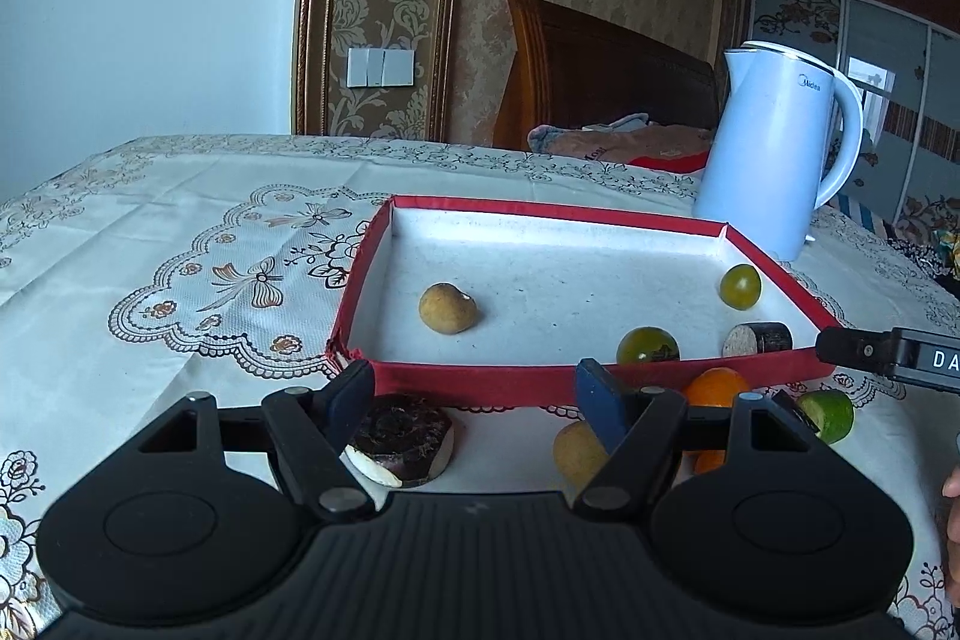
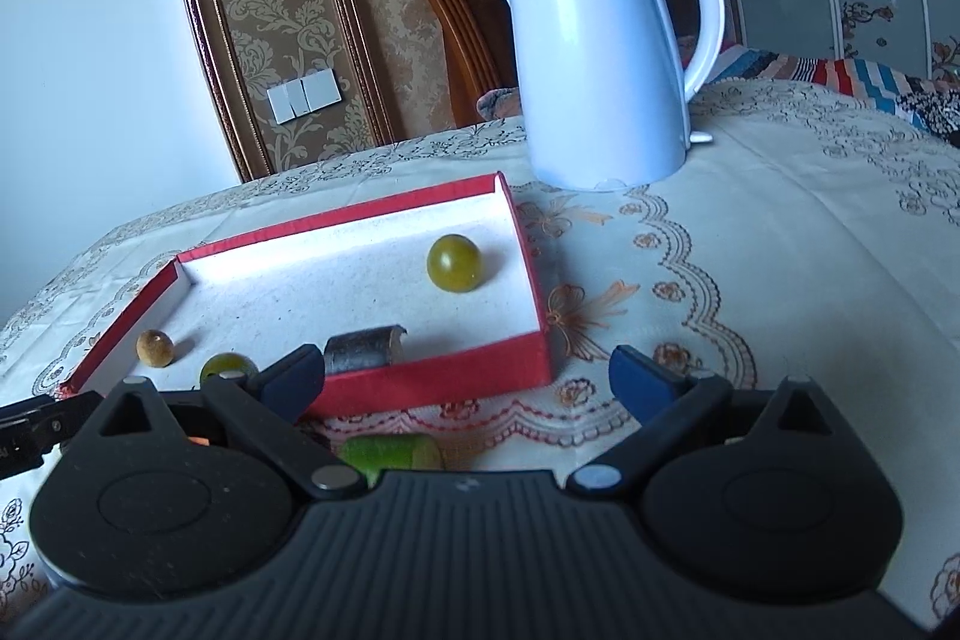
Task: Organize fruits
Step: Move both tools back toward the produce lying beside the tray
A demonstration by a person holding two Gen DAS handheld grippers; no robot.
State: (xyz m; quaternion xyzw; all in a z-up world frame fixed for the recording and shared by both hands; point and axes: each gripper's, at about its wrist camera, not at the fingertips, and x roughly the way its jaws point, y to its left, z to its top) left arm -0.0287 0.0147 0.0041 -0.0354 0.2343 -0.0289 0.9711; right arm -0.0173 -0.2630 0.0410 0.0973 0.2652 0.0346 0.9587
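Kettle (image 1: 774, 148) reads "Midea" near the rim in both views. Right gripper body, seen at the right edge of the left view, shows white letters "DA", the rest cut off.

Left gripper (image 1: 474, 400): jaws partly open, nothing between the pads. They hang over the counter (image 1: 180, 220) just in front of the red tray (image 1: 480, 379). A dark-topped round slice (image 1: 402, 442) lies below the left finger. A tan fruit (image 1: 573, 451) sits partly behind the right finger; contact can't be told.

Right gripper (image 2: 474, 379): jaws wide, holding nothing. Left finger overlaps the tray's near wall in view; right finger is over bare cloth beside the tray's right corner. A lime (image 2: 390, 451) lies on the counter between the fingers, close to the gripper body and half hidden by it.

In the tray:
- tan longan (image 1: 447, 307), left of centre
- green tomato (image 1: 740, 286) by the far right wall
- second green tomato (image 1: 648, 346) against the near wall
- dark cylinder (image 1: 757, 339) on its side by the near right corner

Still outside, in front of the near wall: orange (image 1: 714, 388), lime, tan fruit, round slice.

Room: tray floor is mostly open in the middle and far left. Counter left of the tray is bare patterned cloth to the edge. Kettle stands just beyond the tray's far right corner. Cloth right of the tray is open.
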